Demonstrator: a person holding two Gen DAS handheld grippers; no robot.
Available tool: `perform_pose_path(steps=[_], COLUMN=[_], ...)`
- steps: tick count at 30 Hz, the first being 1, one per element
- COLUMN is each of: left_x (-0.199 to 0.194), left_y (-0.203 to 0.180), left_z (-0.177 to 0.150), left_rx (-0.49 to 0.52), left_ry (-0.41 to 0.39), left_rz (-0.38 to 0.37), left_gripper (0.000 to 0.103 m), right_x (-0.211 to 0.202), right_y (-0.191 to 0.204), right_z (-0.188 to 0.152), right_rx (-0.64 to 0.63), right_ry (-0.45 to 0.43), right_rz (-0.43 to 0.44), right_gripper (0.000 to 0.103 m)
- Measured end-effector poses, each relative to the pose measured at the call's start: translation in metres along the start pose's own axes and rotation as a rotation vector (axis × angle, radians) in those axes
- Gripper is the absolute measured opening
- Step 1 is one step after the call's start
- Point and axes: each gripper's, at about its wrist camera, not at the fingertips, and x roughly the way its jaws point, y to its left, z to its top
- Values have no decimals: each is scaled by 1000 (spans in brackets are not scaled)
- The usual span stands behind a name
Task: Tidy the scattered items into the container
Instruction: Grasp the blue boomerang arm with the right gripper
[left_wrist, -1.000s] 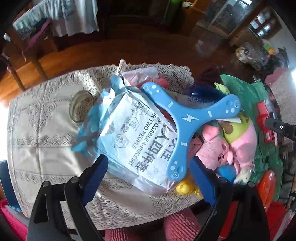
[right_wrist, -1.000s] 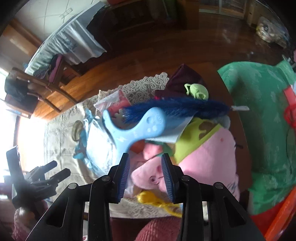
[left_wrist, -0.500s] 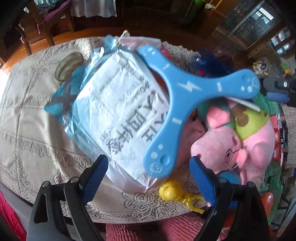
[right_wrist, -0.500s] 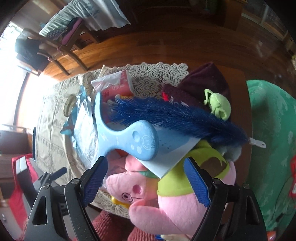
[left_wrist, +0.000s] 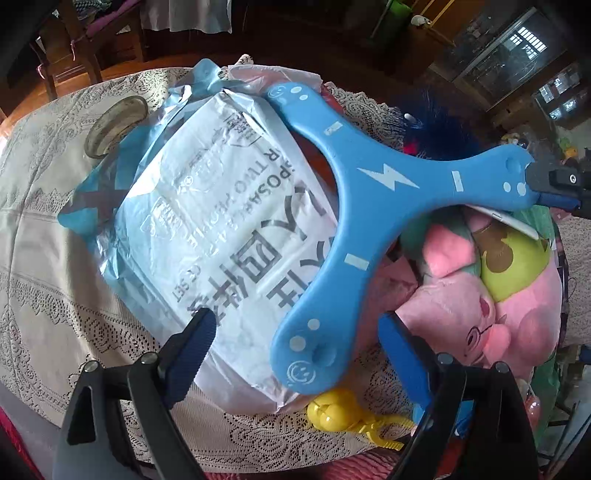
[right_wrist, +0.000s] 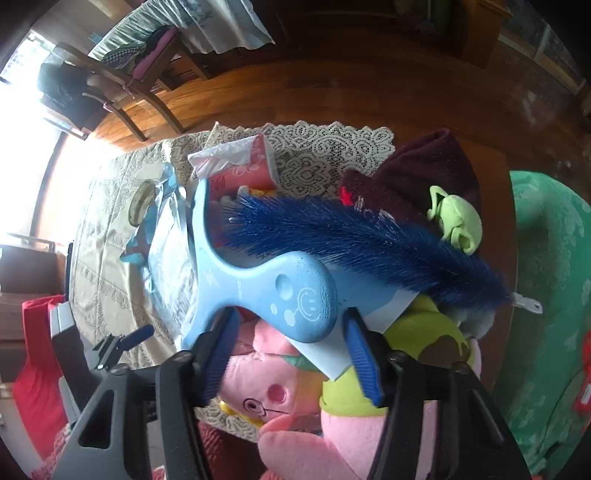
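Your left gripper (left_wrist: 295, 334) hovers low over the near edge of the table (left_wrist: 44, 236), its fingers (left_wrist: 192, 339) spread wide and holding nothing. Between them lie the white packet (left_wrist: 207, 221) and the near arm of the blue boomerang (left_wrist: 369, 206), which rests on top of the packet. Left of the packet a glass (left_wrist: 114, 125) stands on the lace cloth. A yellow toy (left_wrist: 332, 410) sits on the cloth just under the boomerang's near tip, and the pink plush (left_wrist: 480, 314) lies to its right.

Your right gripper (right_wrist: 290, 352) has its fingers (right_wrist: 218, 354) fairly wide on either side of another boomerang arm, not touching it as far as you can tell. A dark blue feather (right_wrist: 369, 240) lies across that arm, with a green toy (right_wrist: 458, 221) and a maroon cloth (right_wrist: 417, 173) behind it. No container shows.
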Motion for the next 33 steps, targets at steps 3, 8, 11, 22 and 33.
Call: perform_pose_path(steps=[3,8,11,22,33], left_x=[10,33,43,28,-50], left_y=[-7,-9,-8,-7,1], left_z=[4,7,7,7,-2], left_rx=[14,-2,-23,-5,28], left_ry=[17,42,54,19,-95], left_rz=[-18,-3,-7,-38,-16], left_gripper=[90,90,86,48,48], right_x=[2,6,10,13,-30], right_y=[-4,-8,-8,1,29], right_z=[1,6,8,11,1], right_rx=[12,9,12,-21,-76], right_ry=[0,-6,-14,-15,-88], right_rz=[1,14,23,99,171], right_gripper=[56,55,56,26,20])
